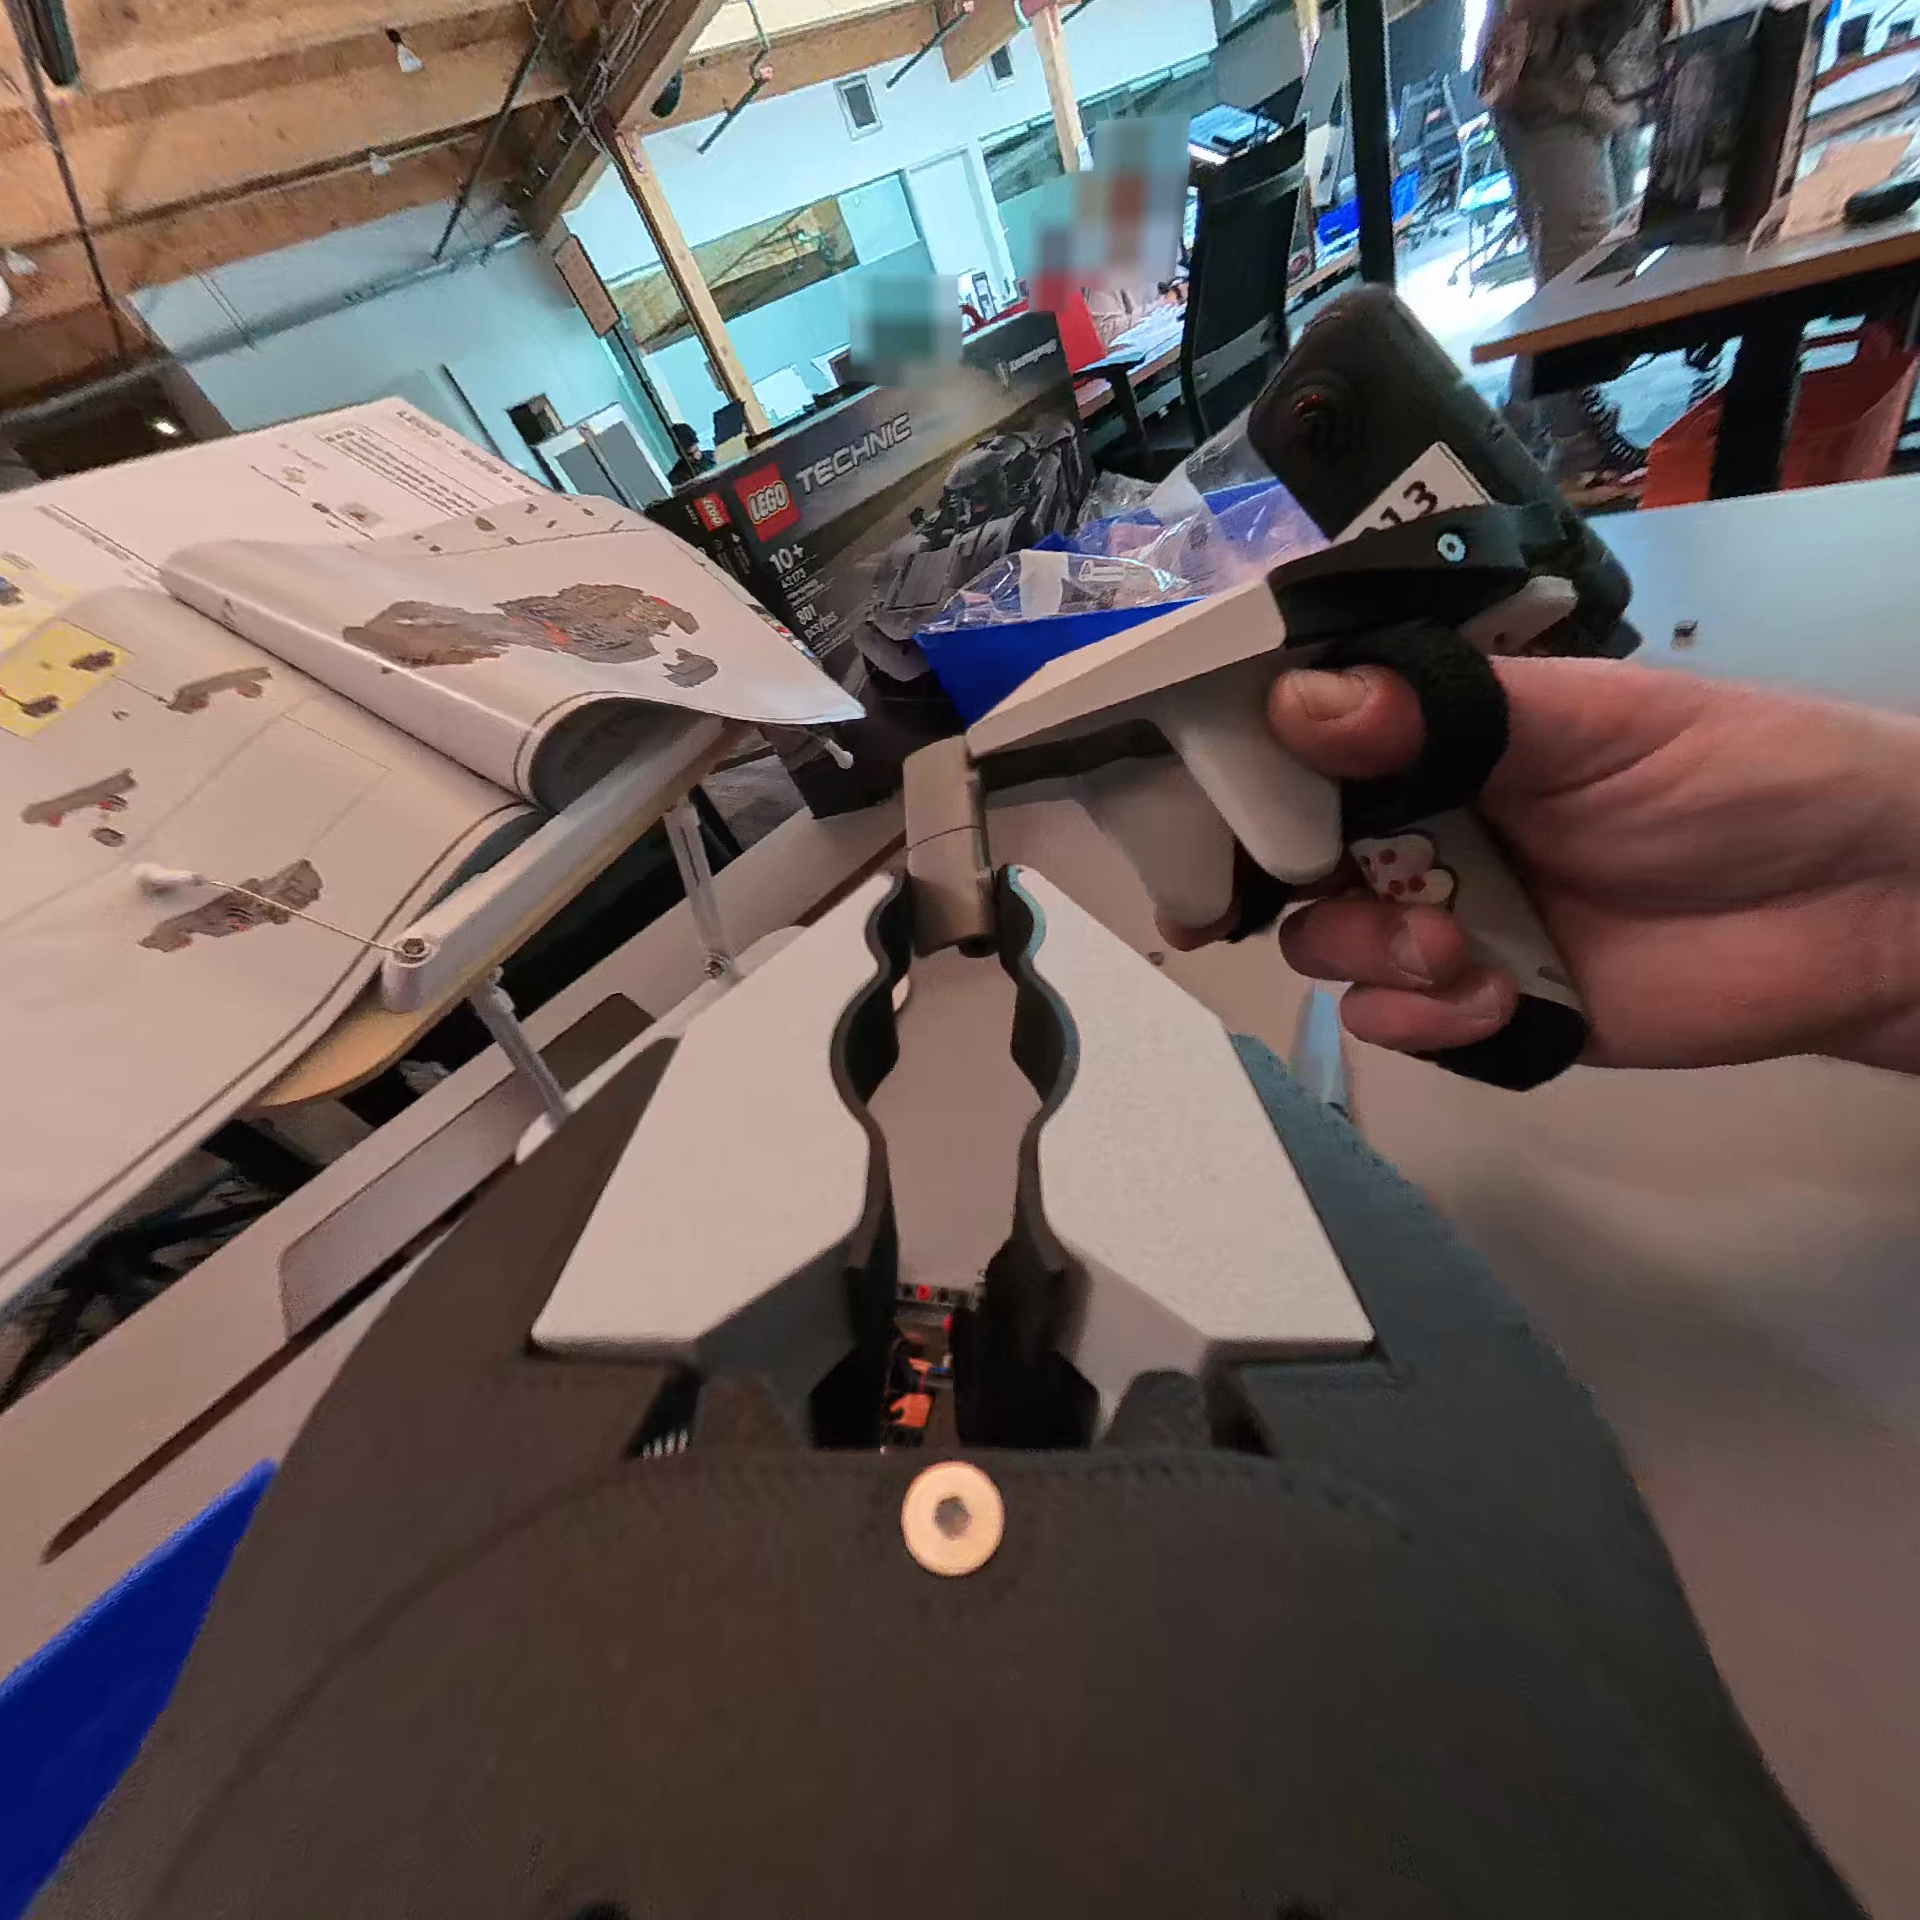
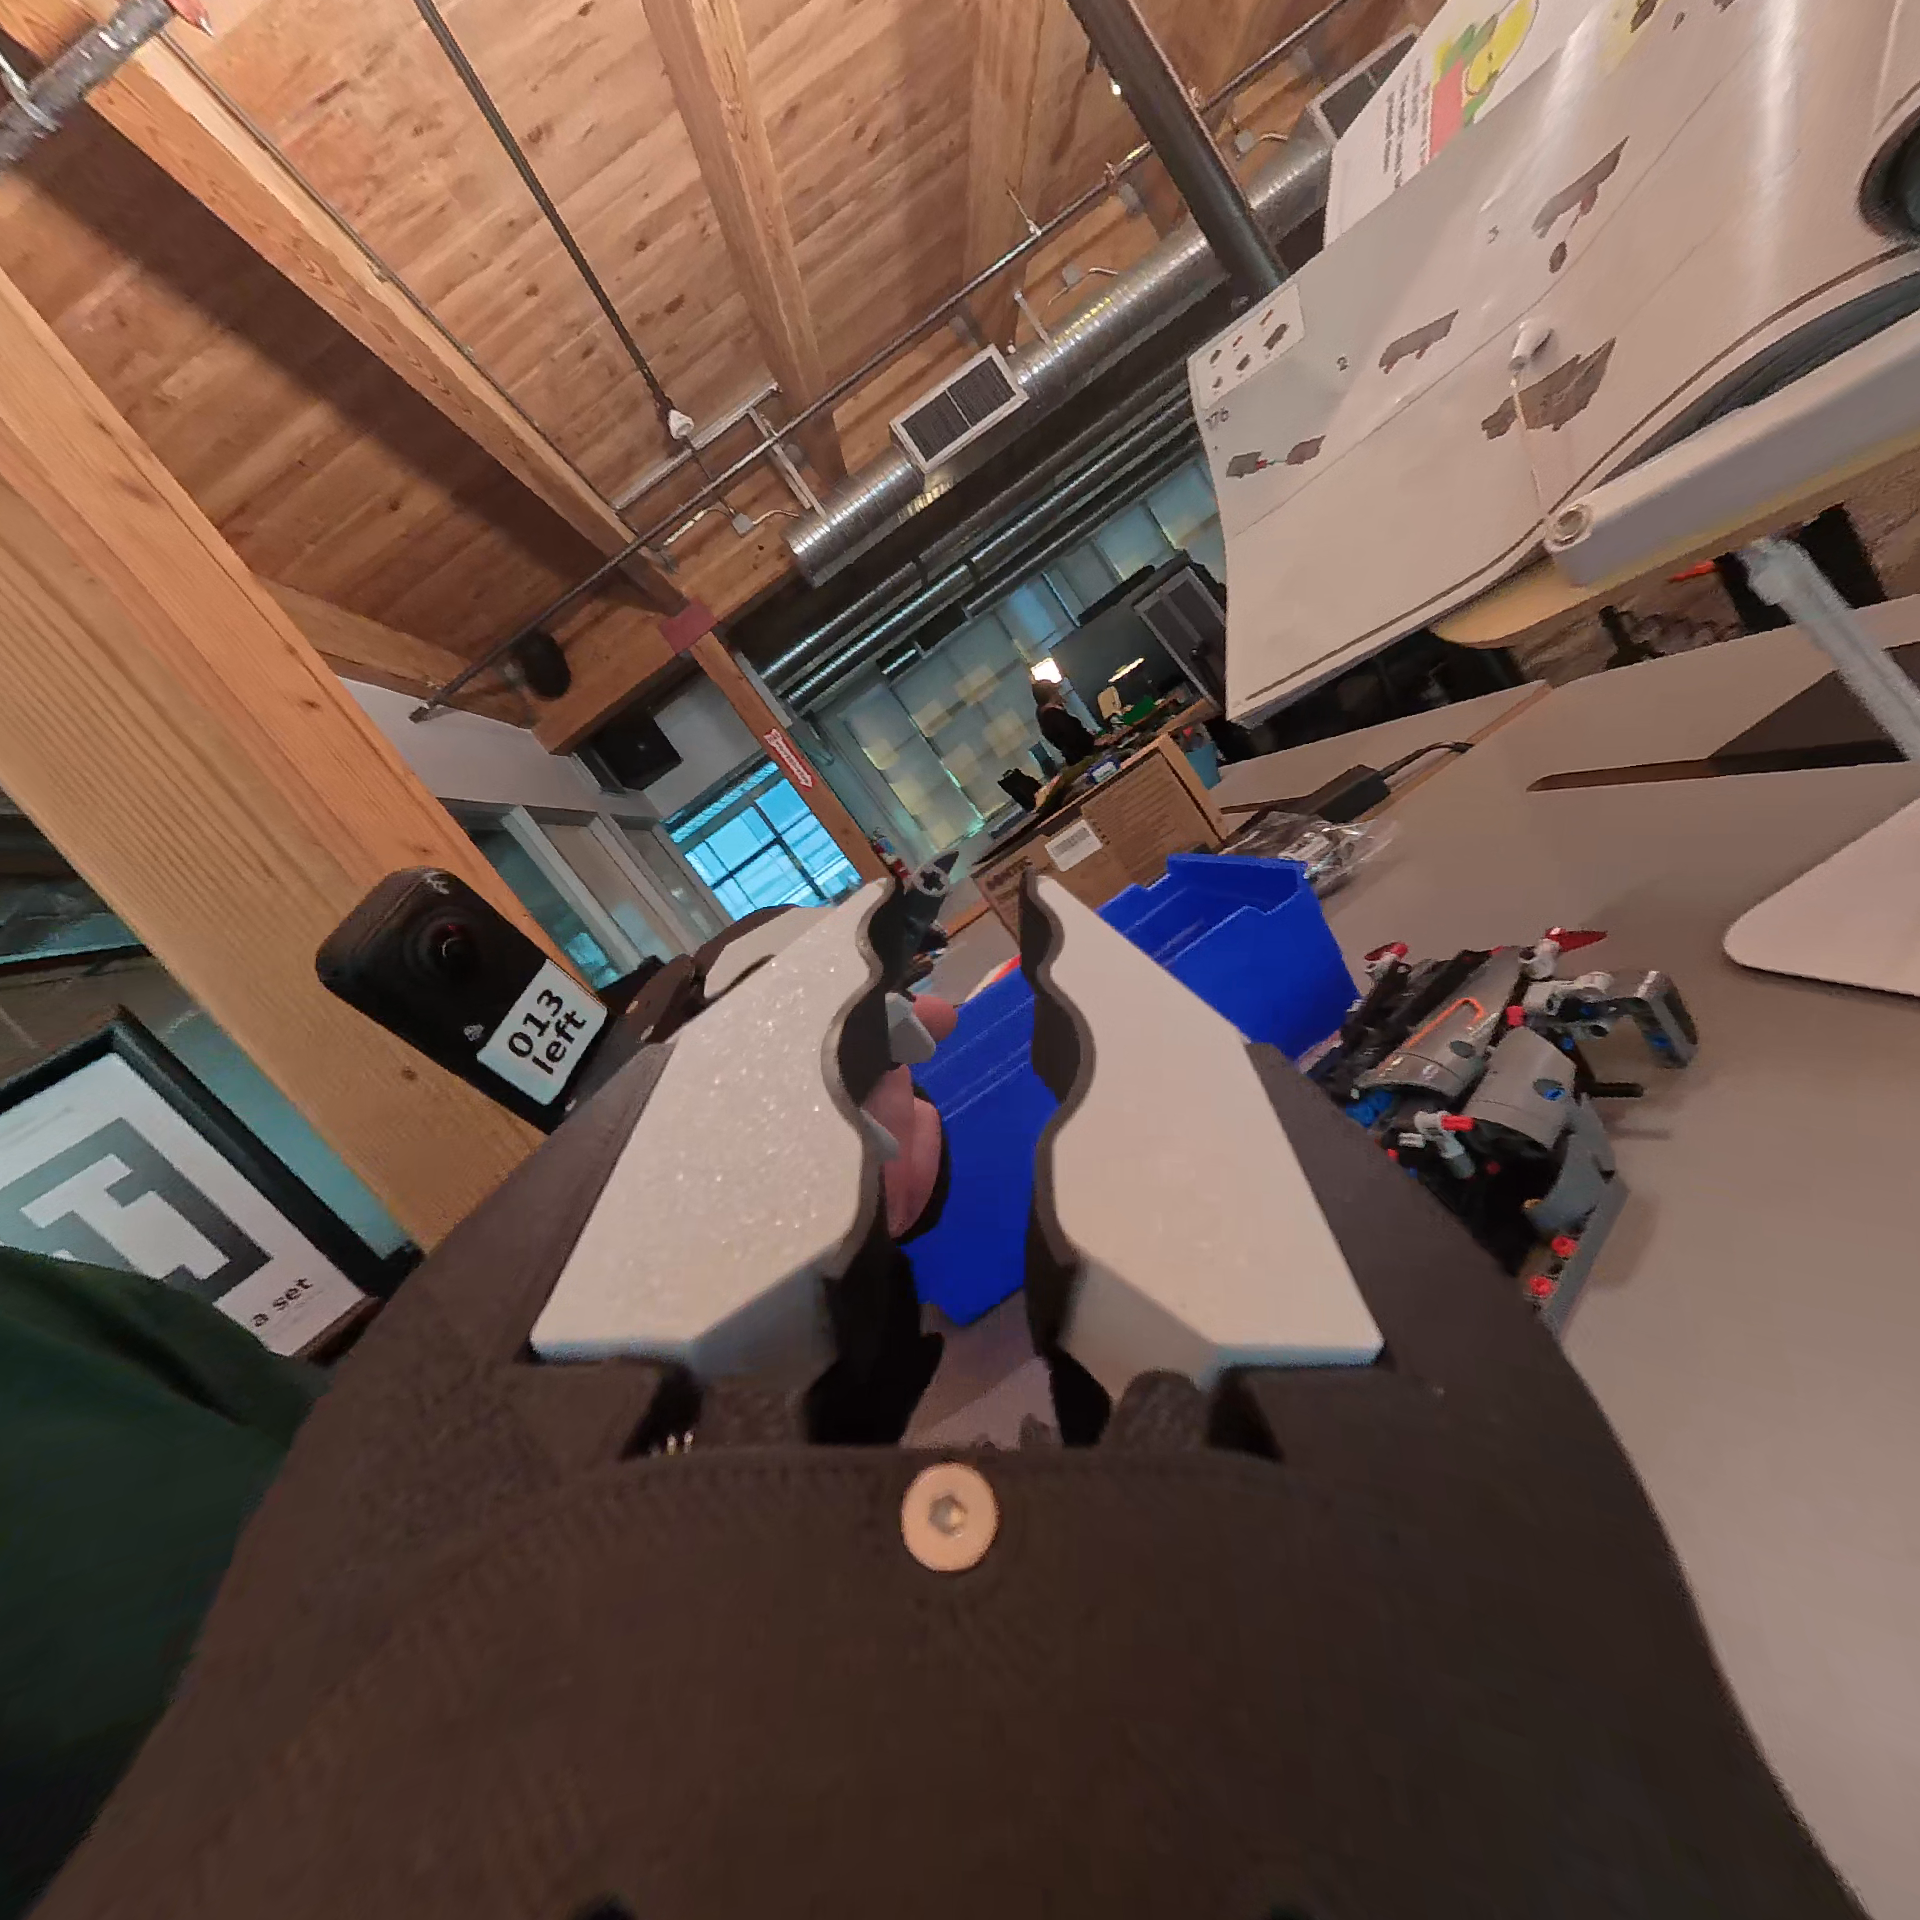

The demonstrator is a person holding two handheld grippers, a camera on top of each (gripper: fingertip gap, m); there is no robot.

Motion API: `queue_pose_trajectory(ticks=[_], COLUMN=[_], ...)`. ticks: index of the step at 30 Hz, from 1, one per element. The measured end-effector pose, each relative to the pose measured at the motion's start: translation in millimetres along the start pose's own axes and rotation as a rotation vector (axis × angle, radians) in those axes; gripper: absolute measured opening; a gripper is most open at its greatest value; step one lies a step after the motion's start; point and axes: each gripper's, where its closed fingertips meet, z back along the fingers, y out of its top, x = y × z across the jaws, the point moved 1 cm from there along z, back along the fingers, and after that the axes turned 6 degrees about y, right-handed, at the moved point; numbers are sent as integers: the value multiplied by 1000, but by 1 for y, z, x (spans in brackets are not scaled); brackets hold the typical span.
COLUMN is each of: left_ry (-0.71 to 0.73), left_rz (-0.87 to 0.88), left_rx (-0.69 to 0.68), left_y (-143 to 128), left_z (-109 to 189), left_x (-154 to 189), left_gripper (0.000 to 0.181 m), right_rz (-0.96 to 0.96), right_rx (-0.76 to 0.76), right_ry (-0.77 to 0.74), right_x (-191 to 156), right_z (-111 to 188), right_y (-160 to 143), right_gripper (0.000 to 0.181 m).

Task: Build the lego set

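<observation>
Where the fingers converge, centre of the left wrist view: left gripper (image 1: 948, 894), its tips clamped on an upright grey lego piece (image 1: 943, 831).
Contact above the piece: one white finger of the right gripper (image 1: 1049, 691) enters from the right and its tip meets the top of the piece.
Hand (image 1: 1621, 862): right edge of that view, wrapped round the right gripper's handle, black straps over two fingers.
Right gripper (image 2: 956, 904), own view: jaws apart with a clear gap and nothing held between them; a fingertip and a blue bin (image 2: 1226, 935) show through the gap.
Lego model (image 2: 1507, 1070): partly built, grey and black, lying on the grey table (image 2: 1714, 1455) at right centre, just right of the blue bin.
Instruction booklet (image 1: 312, 727): open on a tilted stand, left of the left wrist view; upper right in the right wrist view.
Lego box (image 1: 883, 509): dark, behind the booklet, upper centre.
Bagged parts (image 1: 1122, 571): clear bags in a blue bin beside the box.
Cardboard box (image 2: 1122, 821): behind the blue bin, centre of the right wrist view.
</observation>
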Motion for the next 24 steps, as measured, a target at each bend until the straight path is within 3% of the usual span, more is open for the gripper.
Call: queue_pose_trajectory(ticks=[3,6,10,16,18,24], left_ry=[-72,-170,-319,-503,-535,-551], left_rz=[94,188,318,339,326,333], left_rx=[17,9,-16,-136,-188,-207], left_y=[4,5,3,-8,-12,-11], left_z=[0,3,6,13,15,19], left_x=[1,2,7,26,31,32], left_gripper=[13,13,13,13,13,13], right_rz=[56,286,709,1257,1322,1315], right_rx=[-11,-78,-305,-687,-702,-728], right_ry=[-34,-86,-133,-226,-254,-248], right_x=[4,3,-7,-2,-1,-3], right_z=[6,15,17,12,10,12], right_y=[6,11,-1,-36,-38,-42], right_gripper=[29,32,33,26,13,10])
